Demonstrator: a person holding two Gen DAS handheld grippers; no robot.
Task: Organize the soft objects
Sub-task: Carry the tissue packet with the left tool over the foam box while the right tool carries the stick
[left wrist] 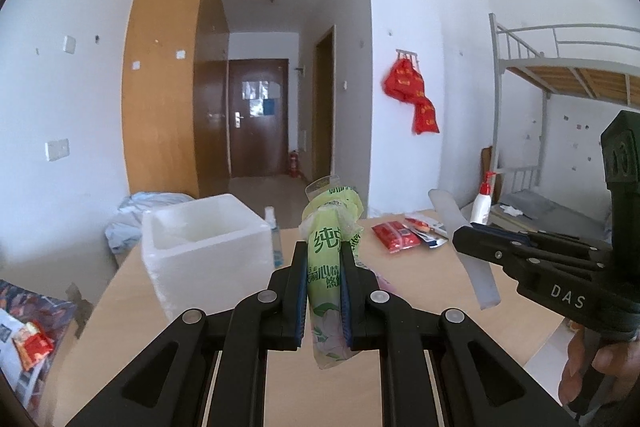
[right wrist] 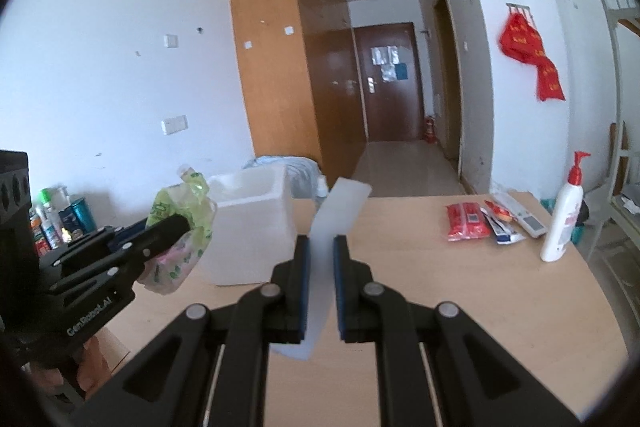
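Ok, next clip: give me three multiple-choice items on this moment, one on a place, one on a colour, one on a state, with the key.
1. Where does the white foam box stand on the table, seen from the right wrist?
A. left of the red packet
B. right of the pump bottle
C. on the floor

2. What colour is the pack in the left tool?
A. blue
B. green
C. black

3. What is the state of the right tool?
A. open and empty
B. shut on a bottle
C. shut on a pale flat strip

Key: 1 A, the box sits left of the red packet and the pump bottle. 2 B, green printed wrapper between the pads. 3 C, the pale flat strip stands clamped between its pads.
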